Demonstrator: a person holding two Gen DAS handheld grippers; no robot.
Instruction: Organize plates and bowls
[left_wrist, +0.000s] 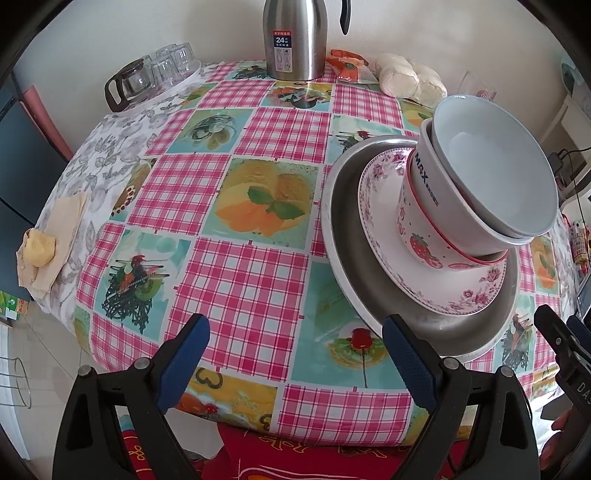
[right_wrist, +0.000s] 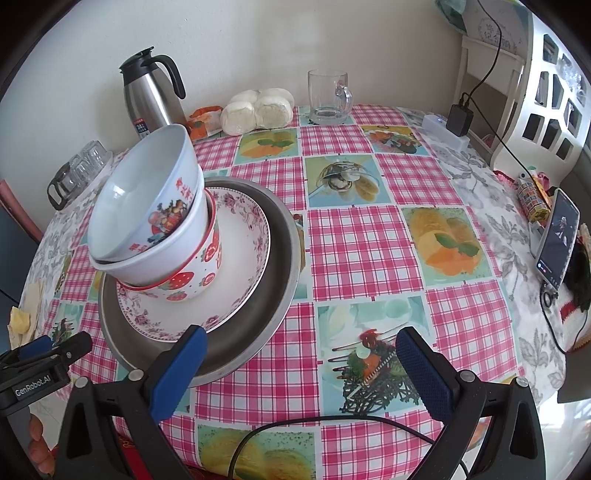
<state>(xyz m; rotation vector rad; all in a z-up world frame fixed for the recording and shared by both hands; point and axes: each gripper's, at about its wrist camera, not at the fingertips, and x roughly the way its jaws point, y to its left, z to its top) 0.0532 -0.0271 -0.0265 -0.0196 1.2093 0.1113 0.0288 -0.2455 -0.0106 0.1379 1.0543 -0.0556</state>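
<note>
Left wrist view shows the sorting looks essentially done: a metal basin (left_wrist: 343, 229) holds a floral plate (left_wrist: 384, 221), a strawberry bowl (left_wrist: 417, 236) and two white bowls (left_wrist: 491, 173) nested on top, ahead and right of the left gripper (left_wrist: 295, 354). Both it and the right gripper (right_wrist: 301, 369) stand wide apart, holding nothing. No loose dishes remain in view, though the top bowls sit tilted.

Three bowls (right_wrist: 147, 206) sit nested in one stack on one floral plate (right_wrist: 240, 266), inside one metal basin (right_wrist: 266, 314). Far back stand one steel thermos (right_wrist: 149, 99), one glass mug (right_wrist: 328, 98) and several small glasses (left_wrist: 173, 62).
</note>
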